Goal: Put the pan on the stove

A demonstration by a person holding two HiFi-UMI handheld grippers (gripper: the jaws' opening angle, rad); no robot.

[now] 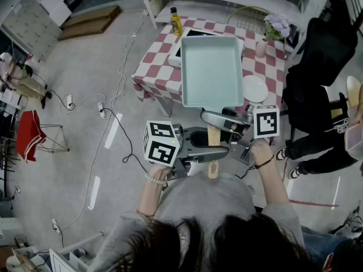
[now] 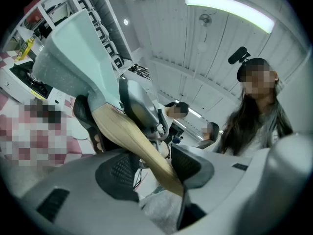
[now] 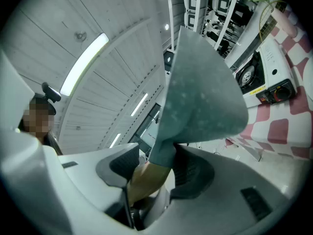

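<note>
A pale green rectangular pan (image 1: 211,69) with a wooden handle (image 1: 213,135) is held in the air over the near part of the checked table (image 1: 153,67). It hides most of the white portable stove (image 1: 180,52), which also shows as the stove (image 2: 19,84) and the stove (image 3: 266,77) in the gripper views. My left gripper (image 1: 212,154) is shut on the handle near its end, and the wood (image 2: 146,151) crosses between its pads. My right gripper (image 1: 218,120) is shut on the handle (image 3: 146,177) close to the pan's neck.
On the table stand a yellow bottle (image 1: 176,21), a white plate (image 1: 254,88) and a pink vase of flowers (image 1: 262,47). A chair draped in black (image 1: 317,78) stands to the right. Cables (image 1: 116,115) run across the floor on the left.
</note>
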